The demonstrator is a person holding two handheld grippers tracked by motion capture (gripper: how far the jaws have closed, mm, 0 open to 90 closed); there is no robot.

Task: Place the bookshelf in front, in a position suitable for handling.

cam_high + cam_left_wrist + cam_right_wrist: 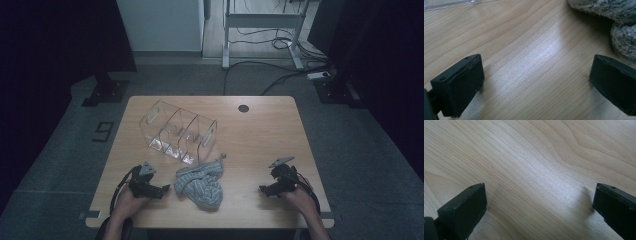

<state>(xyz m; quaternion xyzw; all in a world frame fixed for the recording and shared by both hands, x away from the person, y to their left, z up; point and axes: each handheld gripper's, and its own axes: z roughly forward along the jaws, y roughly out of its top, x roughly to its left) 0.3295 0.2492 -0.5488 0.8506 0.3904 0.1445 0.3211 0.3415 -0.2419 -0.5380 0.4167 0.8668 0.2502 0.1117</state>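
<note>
Grey cloth [200, 185] lay crumpled on counter [260, 145], between left tongs [161, 189] and right tongs [264, 189]. Both gaped wide, empty. Clear organizer [178, 131] unfilled; nothing grabbed yet.

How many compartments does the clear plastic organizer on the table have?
3. In the clear organizer, one compartment sits at the far-left end, one in the middle, and one at the near-right end, close to the grey striped cloth. All look empty.
</note>
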